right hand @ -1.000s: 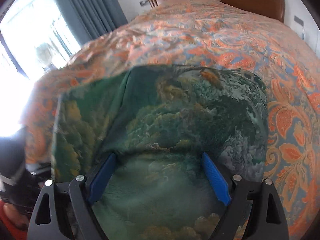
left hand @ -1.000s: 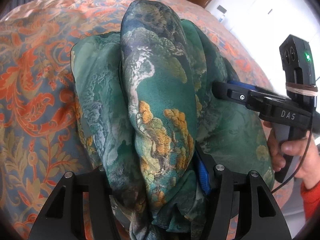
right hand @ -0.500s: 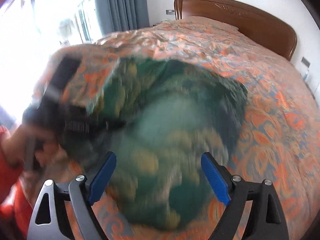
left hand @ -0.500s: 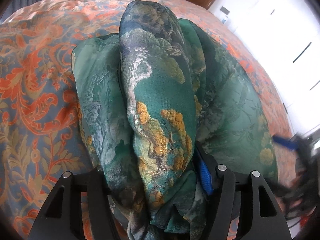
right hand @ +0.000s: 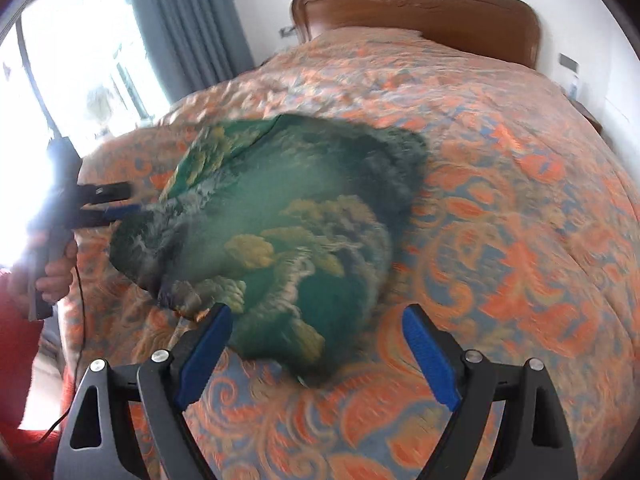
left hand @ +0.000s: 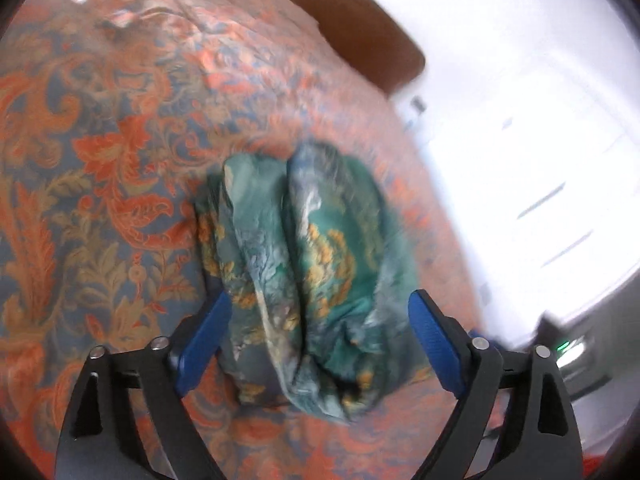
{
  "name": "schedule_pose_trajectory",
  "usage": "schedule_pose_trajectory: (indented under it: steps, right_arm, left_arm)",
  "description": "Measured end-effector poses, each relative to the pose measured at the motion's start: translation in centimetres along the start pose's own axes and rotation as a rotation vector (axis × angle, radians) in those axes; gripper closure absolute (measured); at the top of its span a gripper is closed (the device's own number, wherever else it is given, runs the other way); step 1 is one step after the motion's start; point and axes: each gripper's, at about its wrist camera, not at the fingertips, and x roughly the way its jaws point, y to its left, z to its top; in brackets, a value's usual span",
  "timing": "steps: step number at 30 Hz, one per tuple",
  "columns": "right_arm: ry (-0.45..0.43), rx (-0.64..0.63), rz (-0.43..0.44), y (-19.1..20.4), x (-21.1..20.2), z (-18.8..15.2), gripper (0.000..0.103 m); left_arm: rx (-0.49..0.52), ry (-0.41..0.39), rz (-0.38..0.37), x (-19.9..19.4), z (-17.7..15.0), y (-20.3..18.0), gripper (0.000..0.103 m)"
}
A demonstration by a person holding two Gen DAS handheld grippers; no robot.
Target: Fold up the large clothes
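A green garment with a yellow and white landscape print [left hand: 308, 264] lies folded in a thick bundle on the orange patterned bedspread [left hand: 100, 184]. My left gripper [left hand: 316, 344] is open, its blue pads either side of the bundle's near end and holding nothing. In the right wrist view the garment [right hand: 288, 232] lies ahead, and my right gripper [right hand: 316, 344] is open and empty just short of its near edge. The left gripper [right hand: 120, 202] shows there at the garment's left end.
The bedspread [right hand: 500, 208] covers the whole bed. A wooden headboard [right hand: 416, 12] stands at the far end. Blue-grey curtains [right hand: 180, 24] and a bright window are at the left. White cupboard doors [left hand: 540, 160] stand beyond the bed's right side.
My left gripper has opened, let go of the garment and backed away from it. My right gripper has drawn back off the garment. The bundle now rests on the bed.
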Motion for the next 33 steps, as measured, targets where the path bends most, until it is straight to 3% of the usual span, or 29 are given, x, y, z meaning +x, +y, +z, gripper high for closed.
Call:
schedule_pose_trajectory:
  steps: [3, 4, 7, 11, 16, 20, 24, 29, 33]
  right_arm:
    - [-0.010, 0.085, 0.027, -2.9, -1.9, -0.8, 0.014]
    - [-0.011, 0.102, 0.031, -3.5, -2.0, -0.8, 0.014]
    - [0.009, 0.159, 0.031, -5.0, -1.7, -1.2, 0.014]
    - [0.027, 0.213, 0.093, -5.2, -0.1, -0.6, 0.014]
    - [0.031, 0.217, 0.141, -4.7, 2.3, 1.2, 0.014]
    - [0.090, 0.283, 0.247, -6.4, 6.7, 2.7, 0.014]
    - [0.204, 0.368, 0.356, -8.0, 12.1, 2.8, 0.012]
    - [0.201, 0.419, 0.492, -9.1, 15.3, 3.3, 0.005]
    - [0.231, 0.488, 0.566, -9.3, 18.3, 3.5, 0.000]
  left_arm:
    - [-0.013, 0.115, -0.097, 1.2, 0.7, -0.1, 0.011]
    - [0.001, 0.133, -0.098, 1.8, 0.8, -0.4, 0.011]
    - [0.055, 0.174, -0.026, 5.0, 1.2, -1.3, 0.011]
    - [0.015, 0.243, 0.078, 9.2, 1.0, 0.5, 0.012]
    - [0.008, 0.227, 0.130, 10.6, 1.1, 2.6, 0.006]
    - [-0.030, 0.257, 0.138, 12.6, 1.1, 5.1, 0.000]
    - [-0.063, 0.268, 0.106, 14.1, 0.9, 6.6, 0.000]
    - [-0.097, 0.289, 0.053, 15.4, 1.5, 8.0, 0.000]
    - [-0.118, 0.295, 0.058, 16.0, 1.9, 8.7, 0.000]
